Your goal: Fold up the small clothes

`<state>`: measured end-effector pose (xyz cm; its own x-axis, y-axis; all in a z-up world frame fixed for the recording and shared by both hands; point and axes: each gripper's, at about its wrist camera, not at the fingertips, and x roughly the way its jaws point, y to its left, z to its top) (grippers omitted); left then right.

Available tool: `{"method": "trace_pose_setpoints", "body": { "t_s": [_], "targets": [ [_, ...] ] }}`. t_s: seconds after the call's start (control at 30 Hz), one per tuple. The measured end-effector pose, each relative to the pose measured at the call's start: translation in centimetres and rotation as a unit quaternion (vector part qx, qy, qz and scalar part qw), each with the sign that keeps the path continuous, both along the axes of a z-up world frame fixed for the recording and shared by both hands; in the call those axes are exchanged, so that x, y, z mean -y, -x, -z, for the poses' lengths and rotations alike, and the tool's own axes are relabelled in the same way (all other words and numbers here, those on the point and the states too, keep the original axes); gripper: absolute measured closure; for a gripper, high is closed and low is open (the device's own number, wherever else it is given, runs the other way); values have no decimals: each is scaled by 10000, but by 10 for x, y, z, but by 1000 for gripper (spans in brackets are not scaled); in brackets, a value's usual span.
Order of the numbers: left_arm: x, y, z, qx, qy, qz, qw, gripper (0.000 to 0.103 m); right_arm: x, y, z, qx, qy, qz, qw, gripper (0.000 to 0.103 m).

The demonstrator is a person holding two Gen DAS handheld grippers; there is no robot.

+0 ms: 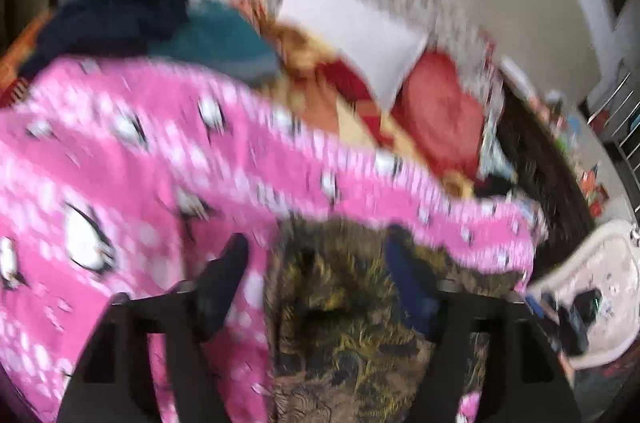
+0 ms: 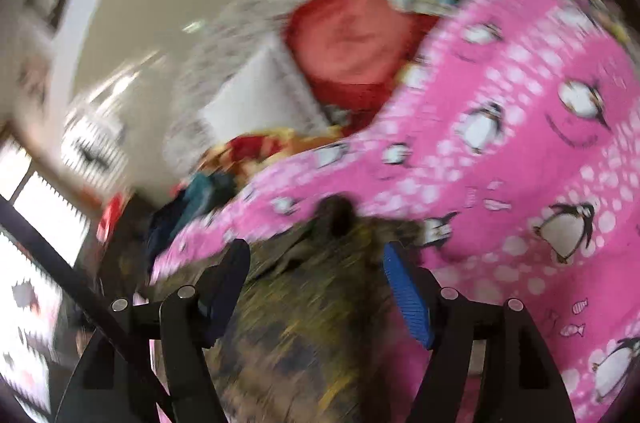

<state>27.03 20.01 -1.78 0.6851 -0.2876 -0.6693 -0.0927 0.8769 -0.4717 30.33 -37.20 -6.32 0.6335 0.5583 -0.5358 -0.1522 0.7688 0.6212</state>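
A pink garment with a penguin print [image 1: 120, 159] lies spread over a dark patterned blanket [image 1: 344, 303]. It also shows in the right wrist view [image 2: 520, 151]. My left gripper [image 1: 316, 255] is open, its fingers over the garment's edge and the blanket, holding nothing. My right gripper [image 2: 316, 259] is open just below the garment's stretched-out part, holding nothing. Both views are blurred by motion.
A pile of other clothes lies behind: a teal piece [image 1: 216, 35], a dark navy piece [image 1: 108, 19], a red cushion [image 1: 444, 107] and a white pillow [image 1: 352, 23]. A white seat [image 1: 592, 283] stands at the right. A light wall is behind.
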Motion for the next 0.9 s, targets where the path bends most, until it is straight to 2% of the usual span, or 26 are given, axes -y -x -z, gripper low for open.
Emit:
{"method": "trace_pose_setpoints", "body": {
  "t_s": [0.1, 0.13, 0.17, 0.2, 0.3, 0.4, 0.5, 0.6, 0.67, 0.73, 0.83, 0.9],
  "targets": [
    [5, 9, -8, -14, 57, 235, 9997, 28, -48, 12, -6, 157, 420, -905, 9949, 35],
    [9, 12, -8, -55, -3, 325, 9995, 28, -63, 12, -3, 131, 488, -1114, 9925, 38],
    [18, 16, -5, -122, -147, 466, 9987, 28, -77, 10, 0, 77, 609, -1268, 9900, 45],
    [27, 19, -1, -210, -268, 603, 9976, 28, -89, 6, 5, 14, 774, -1323, 9882, 49],
    [52, 28, 18, -563, -616, 923, 9922, 28, -118, -14, 21, -127, 1120, -1309, 9850, 51],
    [66, 24, 34, -684, -880, 1092, 9878, 28, -130, -37, 30, -38, 1380, -1128, 9840, 53],
    [76, -4, 46, -829, -1201, 987, 9844, 28, -136, -73, 37, -59, 1341, -876, 9871, 52],
    [73, -38, 44, -717, -1075, 713, 9891, 28, -122, -94, 37, -88, 1137, -317, 9930, 51],
    [63, -54, 36, -521, -863, 407, 9941, 28, -108, -87, 30, 14, 1027, -8, 9947, 44],
    [51, -61, 28, -388, -740, 121, 9964, 28, -96, -70, 21, 131, 974, 29, 9952, 38],
    [45, -47, 28, -486, -463, 205, 9975, 28, -88, -37, 10, 131, 1175, -274, 9926, 36],
    [49, -23, 31, -490, -561, 377, 9965, 28, -81, -8, 8, 184, 1333, -469, 9898, 28]
  ]
}}
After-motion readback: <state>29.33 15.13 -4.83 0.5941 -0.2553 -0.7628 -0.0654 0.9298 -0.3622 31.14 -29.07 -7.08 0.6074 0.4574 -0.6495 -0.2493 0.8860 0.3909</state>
